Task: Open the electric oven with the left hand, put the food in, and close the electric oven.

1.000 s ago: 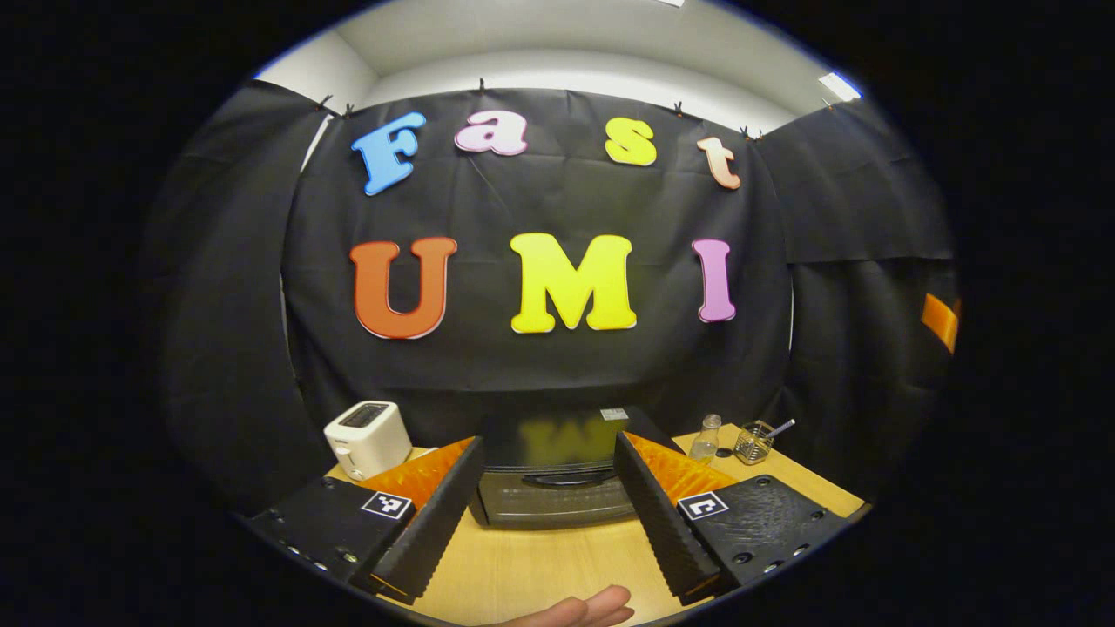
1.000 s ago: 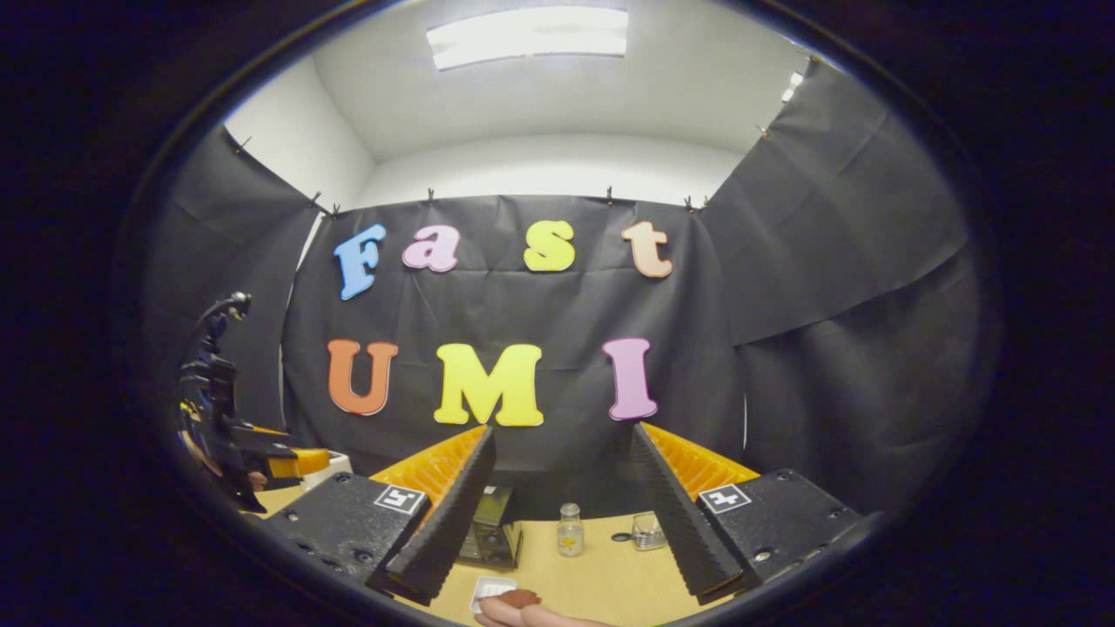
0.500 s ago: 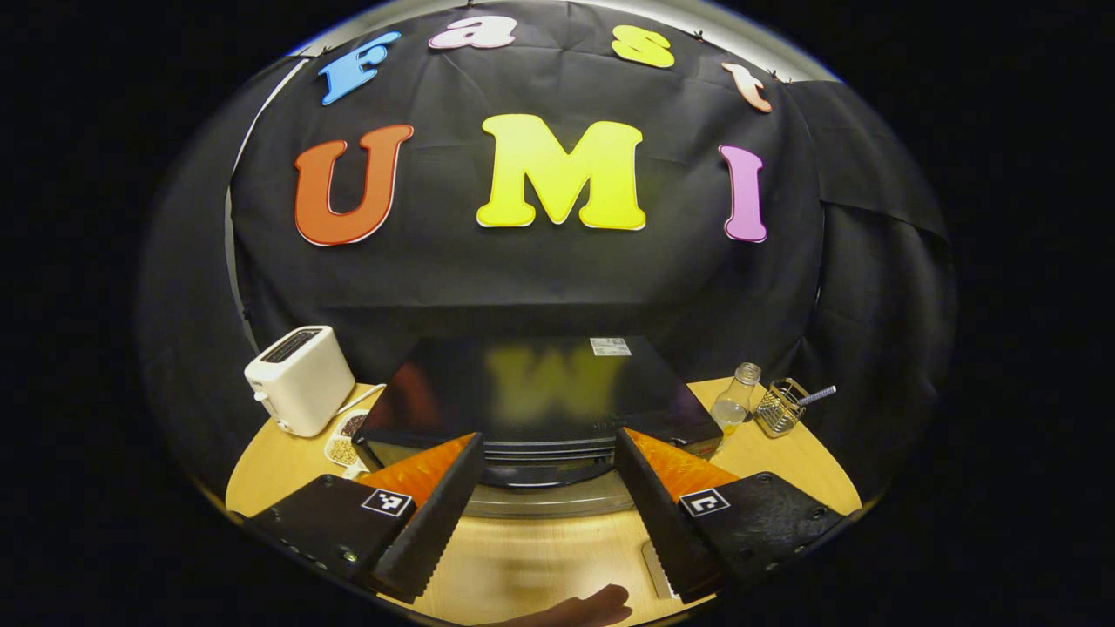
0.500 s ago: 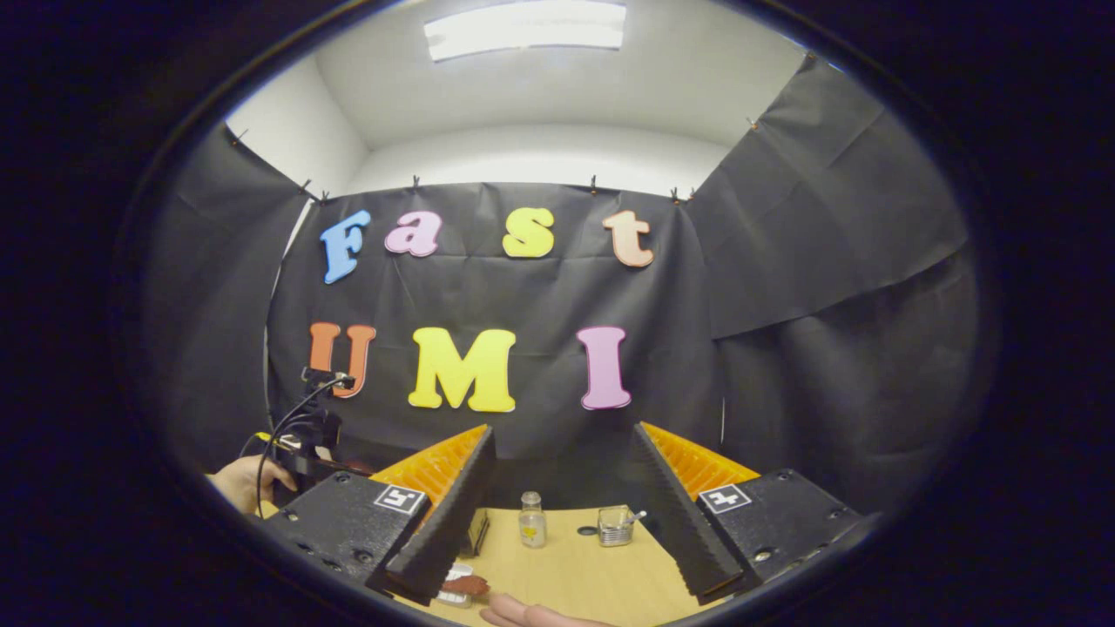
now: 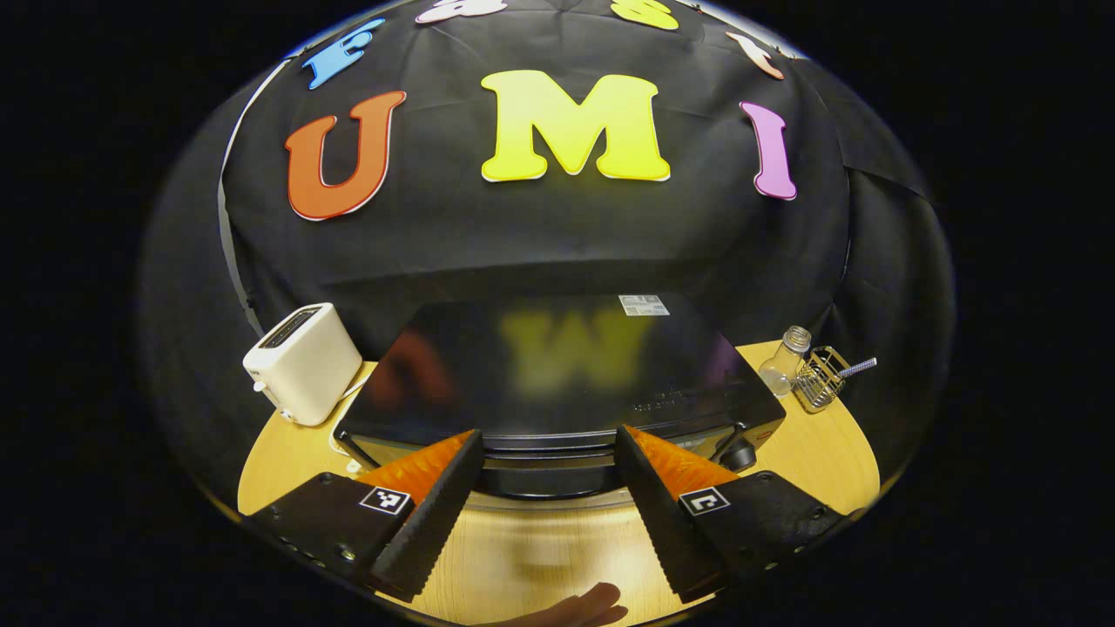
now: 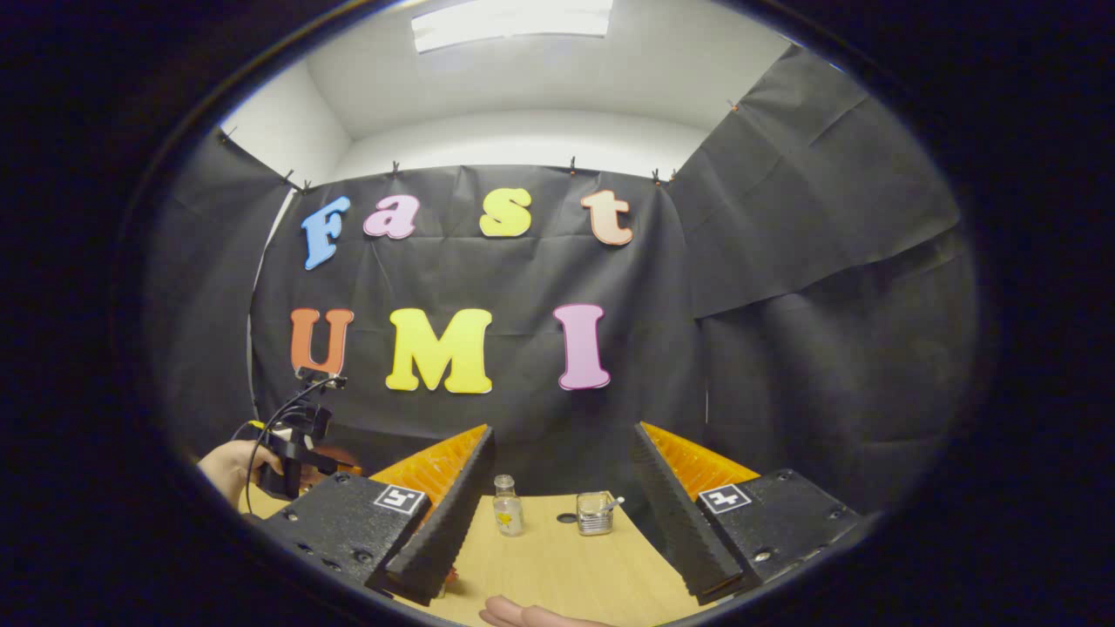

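Note:
The black electric oven (image 5: pixel 557 374) stands on the wooden table (image 5: pixel 279 453), its glossy top facing me. Its door handle (image 5: pixel 544 477) lies just beyond the tips of my left gripper (image 5: pixel 544 514), which is open and empty and touches nothing. From here the door looks closed. My right gripper (image 6: pixel 562 514) hovers open and empty over the table (image 6: pixel 557 566). In the right gripper view, a hand (image 6: pixel 228 466) holds the left gripper (image 6: pixel 292 440) at the far left. A small red speck, perhaps the food (image 6: pixel 450 574), peeks out beside my right gripper's left finger.
A white toaster (image 5: pixel 300 361) stands left of the oven. A small glass bottle (image 5: pixel 782 360) and a wire basket (image 5: pixel 823 376) stand to its right, and show again as the bottle (image 6: pixel 505 505) and basket (image 6: pixel 595 512). An oven knob (image 5: pixel 739 453) shows at the front right corner.
My left gripper has moved closer to the oven and tipped down, so the oven looms larger. The right gripper's view has drifted, and the food tray has slid almost out of sight.

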Motion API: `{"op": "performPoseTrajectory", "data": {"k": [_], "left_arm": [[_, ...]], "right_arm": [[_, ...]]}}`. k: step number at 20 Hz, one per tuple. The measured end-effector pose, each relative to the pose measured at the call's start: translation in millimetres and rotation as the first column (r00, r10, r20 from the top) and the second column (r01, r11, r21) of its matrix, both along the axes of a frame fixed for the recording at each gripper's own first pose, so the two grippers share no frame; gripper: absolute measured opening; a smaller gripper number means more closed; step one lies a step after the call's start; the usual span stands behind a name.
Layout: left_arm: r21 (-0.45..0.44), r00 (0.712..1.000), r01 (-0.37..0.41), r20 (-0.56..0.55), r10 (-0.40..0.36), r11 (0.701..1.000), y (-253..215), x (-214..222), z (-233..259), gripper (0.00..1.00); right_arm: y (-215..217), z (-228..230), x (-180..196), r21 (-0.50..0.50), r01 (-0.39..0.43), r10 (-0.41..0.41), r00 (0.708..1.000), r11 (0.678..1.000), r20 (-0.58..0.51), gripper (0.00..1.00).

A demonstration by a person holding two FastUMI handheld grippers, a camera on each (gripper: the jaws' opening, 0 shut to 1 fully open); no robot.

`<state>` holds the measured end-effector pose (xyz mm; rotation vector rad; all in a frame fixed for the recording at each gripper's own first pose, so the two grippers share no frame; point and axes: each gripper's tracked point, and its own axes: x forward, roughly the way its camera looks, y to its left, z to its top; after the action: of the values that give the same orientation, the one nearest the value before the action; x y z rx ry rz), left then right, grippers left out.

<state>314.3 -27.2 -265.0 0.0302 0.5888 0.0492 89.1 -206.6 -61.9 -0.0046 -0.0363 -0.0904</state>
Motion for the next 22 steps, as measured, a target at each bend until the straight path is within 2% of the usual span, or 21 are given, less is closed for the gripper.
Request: {"op": "performPoseTrajectory", "data": {"k": [1, 2, 17, 21, 22], "left_arm": [[-0.006, 1.0, 0.0, 0.009, 0.0, 1.0, 1, 1, 1, 0.85], [-0.008, 1.0, 0.001, 0.007, -0.001, 1.0, -1, -2, 0, 0.96], [0.012, 0.983, -0.005, 0.182, 0.003, 1.0, -8, -82, -17, 0.96], [0.013, 0.983, -0.003, 0.181, 0.001, 1.0, -11, -102, -32, 0.96], [0.012, 0.984, -0.004, 0.18, 0.001, 1.0, -11, -109, -36, 0.85]], "right_arm": [[-1, -2, 2, 0.007, 0.001, -0.001, 1.0, 1.0, -0.009, 0.99], [-2, -7, 4, 0.013, 0.002, -0.002, 1.0, 1.0, -0.019, 0.99], [3, -32, 5, 0.044, -0.028, 0.032, 0.995, 0.999, -0.094, 0.99], [12, -43, 7, 0.063, -0.05, 0.058, 0.99, 0.997, -0.131, 0.99], [15, -46, 6, 0.061, -0.061, 0.069, 0.988, 0.996, -0.138, 0.96]]}}
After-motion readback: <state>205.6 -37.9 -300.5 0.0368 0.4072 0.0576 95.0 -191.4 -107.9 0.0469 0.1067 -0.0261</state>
